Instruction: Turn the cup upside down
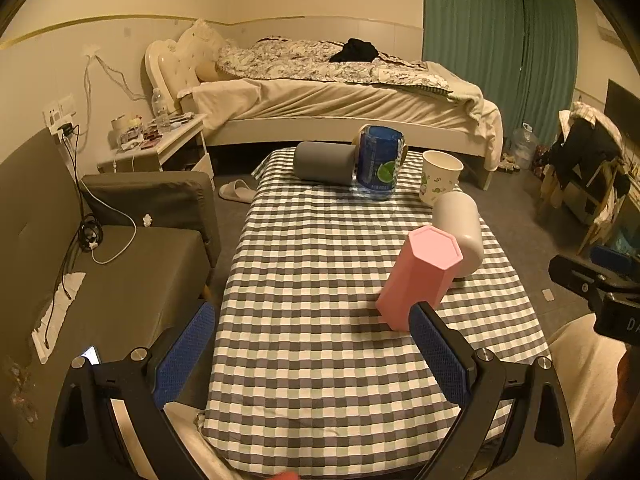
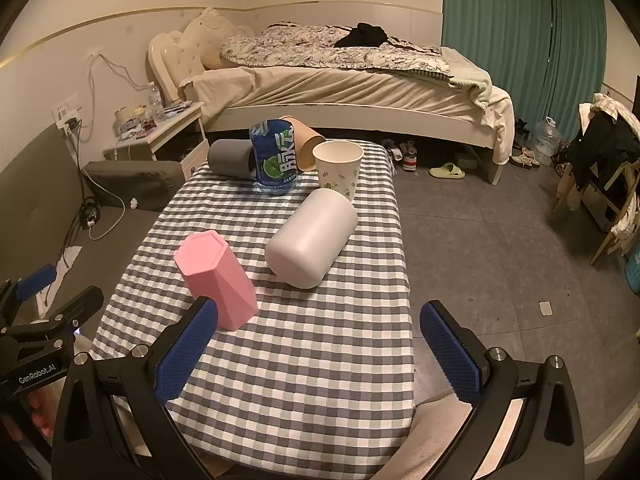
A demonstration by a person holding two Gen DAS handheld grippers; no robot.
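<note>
Both my jaws gape wide with nothing in them. My left gripper (image 1: 312, 354) and right gripper (image 2: 318, 354) hover at the near table (image 2: 304, 368) edge. The pink cup (image 2: 216, 280) stands closed end up just beyond; the white cup (image 2: 312, 238) lies sideways farther right, probably awaiting a turn.

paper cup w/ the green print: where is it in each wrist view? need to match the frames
Left wrist: paper cup stands upright, mouth up, at the table's far right corner, right of the blue can.
Right wrist: paper cup sits upper centre, again just right of the blue can, behind the white cup lying on its side.
Shared landmark: the blue can, immediately left of the cup in both views.
</note>
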